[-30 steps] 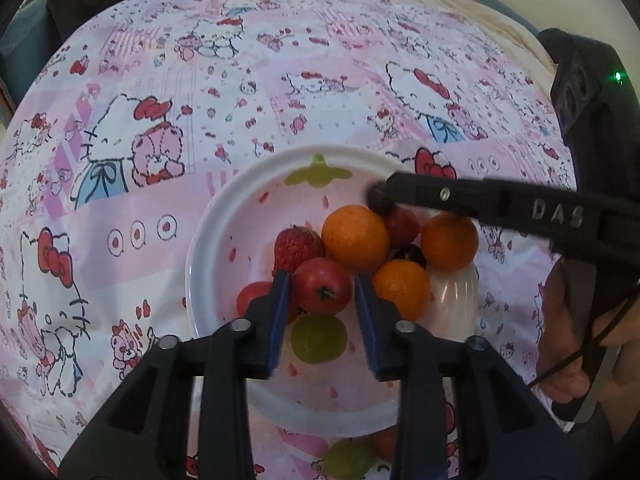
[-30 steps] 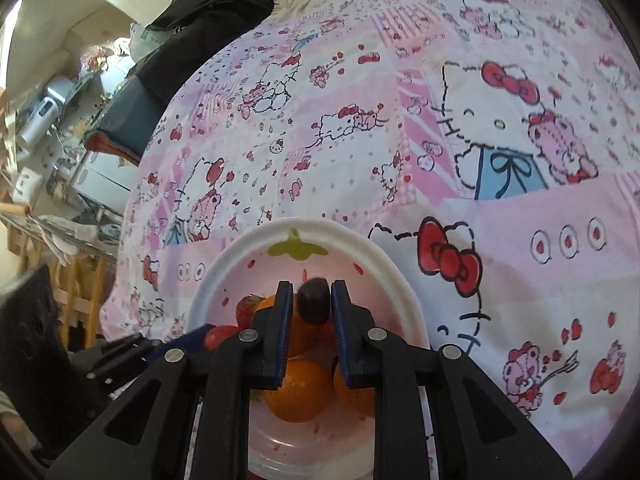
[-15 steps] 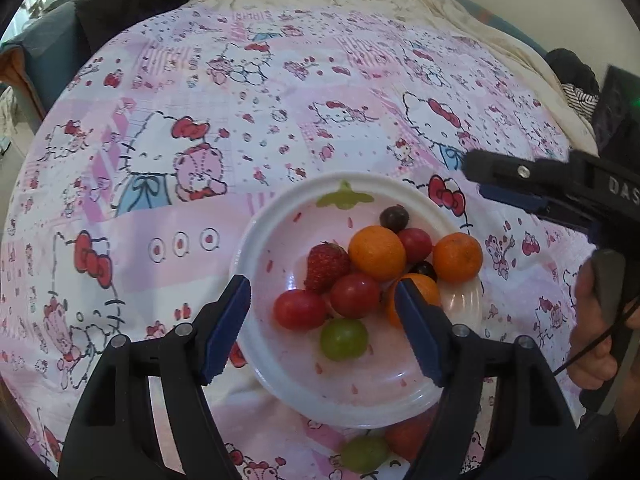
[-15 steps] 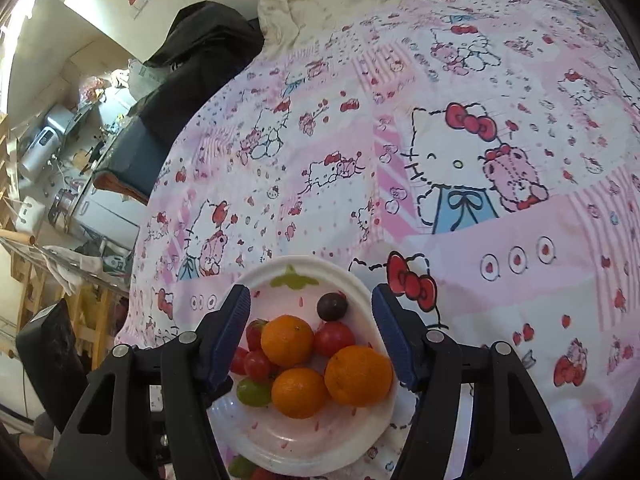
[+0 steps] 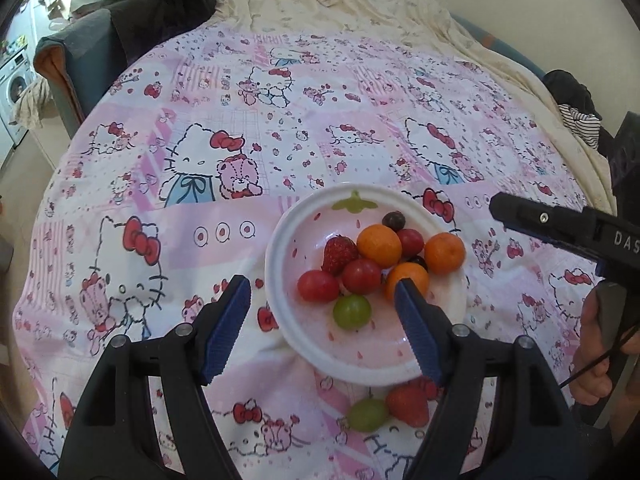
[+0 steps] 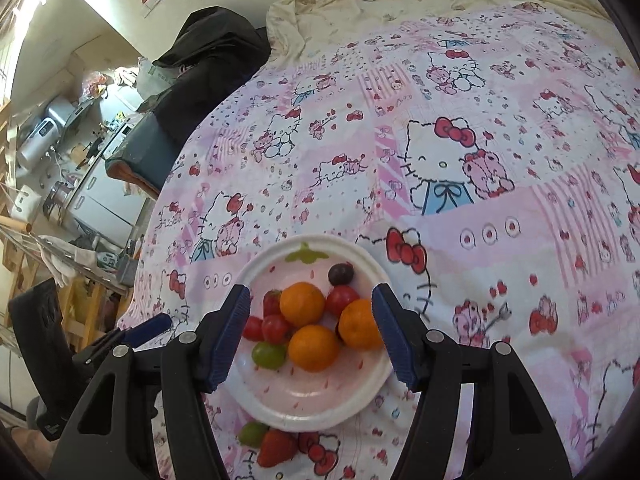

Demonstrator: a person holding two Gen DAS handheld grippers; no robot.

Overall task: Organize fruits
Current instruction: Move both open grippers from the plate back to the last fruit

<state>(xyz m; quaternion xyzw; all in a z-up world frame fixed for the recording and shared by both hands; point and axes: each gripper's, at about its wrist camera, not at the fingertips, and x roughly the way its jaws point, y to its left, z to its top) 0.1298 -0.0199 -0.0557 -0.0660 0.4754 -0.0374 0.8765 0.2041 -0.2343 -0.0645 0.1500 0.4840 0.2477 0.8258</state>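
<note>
A white plate point(image 5: 276, 280) point(image 6: 372, 388) on the Hello Kitty cloth holds three oranges point(image 5: 379, 240) point(image 6: 302, 304), red tomatoes point(image 5: 361, 276), a strawberry point(image 5: 339, 253), a green grape point(image 5: 351, 311) point(image 6: 269, 354) and a dark grape point(image 5: 393, 220) point(image 6: 341, 273). A loose green grape point(image 5: 367, 414) point(image 6: 253, 433) and strawberry point(image 5: 408, 404) point(image 6: 277, 447) lie on the cloth by the plate's near rim. My left gripper point(image 5: 322, 322) is open and empty above the plate's near side. My right gripper point(image 6: 310, 332) is open and empty above the plate; it also shows in the left wrist view point(image 5: 560, 226).
The pink cloth point(image 5: 200, 128) covers a round surface. A cream sheet point(image 5: 340, 4) lies at the back. A dark chair with black clothing point(image 6: 208, 60) stands at the back left. Appliances and shelves point(image 6: 60, 160) are off to the left.
Both grippers opened and let go of their fruit, a red tomato and the dark grape, which now lie in the plate. Both grippers pulled back and up from the plate.
</note>
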